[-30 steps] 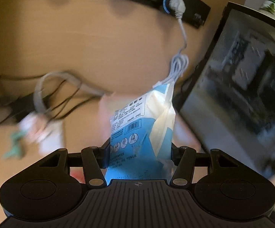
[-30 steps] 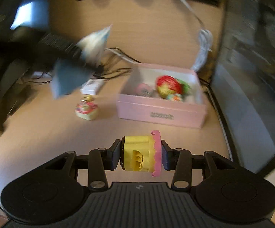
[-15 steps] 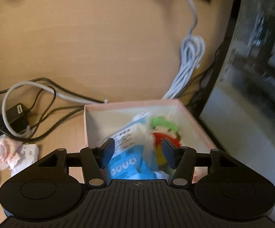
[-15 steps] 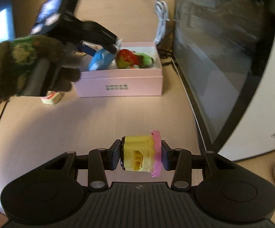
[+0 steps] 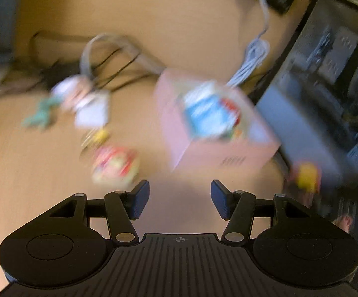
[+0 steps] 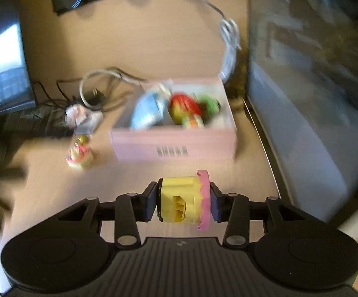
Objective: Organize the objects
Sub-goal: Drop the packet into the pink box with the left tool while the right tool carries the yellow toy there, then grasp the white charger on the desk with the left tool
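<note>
Bench [image 6: 154, 37]: tan wood, carried everything; its left edge was lost in blur in both views.
Monitor [image 6: 315, 74]: dark panel on the right, cut off by the frame, its reflections smeared.
Box [image 6: 174, 146]: pink, open-topped, beside the monitor's foot; a blue packet [image 6: 146, 111] and a red-and-green toy [image 6: 186, 106] lay inside, sharper in the right view.
Cables [image 6: 97, 81]: a tangle left of the box, hard to trace.
Figurine [image 6: 80, 153]: small, on the bench left of the box; only a smudge in the left view.
Left gripper [image 5: 180, 199]: jaws parted, nothing between them.
Right gripper [image 6: 184, 199]: jaws clenched on a yellow toy [image 6: 179, 198] with a pink frill, short of the box; the left view showed it only as a yellow blur.
</note>
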Action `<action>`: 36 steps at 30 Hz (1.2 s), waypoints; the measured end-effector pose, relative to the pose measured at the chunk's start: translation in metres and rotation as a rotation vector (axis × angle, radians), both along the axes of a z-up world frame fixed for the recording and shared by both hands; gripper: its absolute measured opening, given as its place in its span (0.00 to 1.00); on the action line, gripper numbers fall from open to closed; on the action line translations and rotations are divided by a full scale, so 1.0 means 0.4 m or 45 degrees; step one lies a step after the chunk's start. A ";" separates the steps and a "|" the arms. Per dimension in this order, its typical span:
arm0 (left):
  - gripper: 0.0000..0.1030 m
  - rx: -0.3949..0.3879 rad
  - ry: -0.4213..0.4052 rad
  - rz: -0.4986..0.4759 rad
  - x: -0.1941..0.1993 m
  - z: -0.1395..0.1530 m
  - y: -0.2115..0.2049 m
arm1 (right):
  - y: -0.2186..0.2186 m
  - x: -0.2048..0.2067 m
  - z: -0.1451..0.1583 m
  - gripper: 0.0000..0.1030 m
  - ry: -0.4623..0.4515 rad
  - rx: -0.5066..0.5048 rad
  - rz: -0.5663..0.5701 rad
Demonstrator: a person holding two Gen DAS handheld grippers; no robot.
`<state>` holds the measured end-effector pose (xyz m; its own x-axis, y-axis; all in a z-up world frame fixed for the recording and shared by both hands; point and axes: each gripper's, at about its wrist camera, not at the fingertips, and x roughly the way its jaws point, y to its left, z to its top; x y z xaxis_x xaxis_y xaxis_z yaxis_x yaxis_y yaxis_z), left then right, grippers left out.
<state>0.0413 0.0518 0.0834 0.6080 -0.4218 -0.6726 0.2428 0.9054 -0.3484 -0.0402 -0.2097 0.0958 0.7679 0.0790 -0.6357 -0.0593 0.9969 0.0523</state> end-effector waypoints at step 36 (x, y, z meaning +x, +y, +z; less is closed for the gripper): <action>0.49 0.374 -0.069 0.389 0.460 -0.074 0.094 | 0.052 -0.113 -0.063 0.79 0.115 -0.264 0.016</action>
<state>0.2253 0.0893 0.0536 0.7132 -0.0121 -0.7009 -0.0414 0.9974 -0.0592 -0.0854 -0.1889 0.0707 0.7070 -0.0513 -0.7053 -0.0760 0.9861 -0.1479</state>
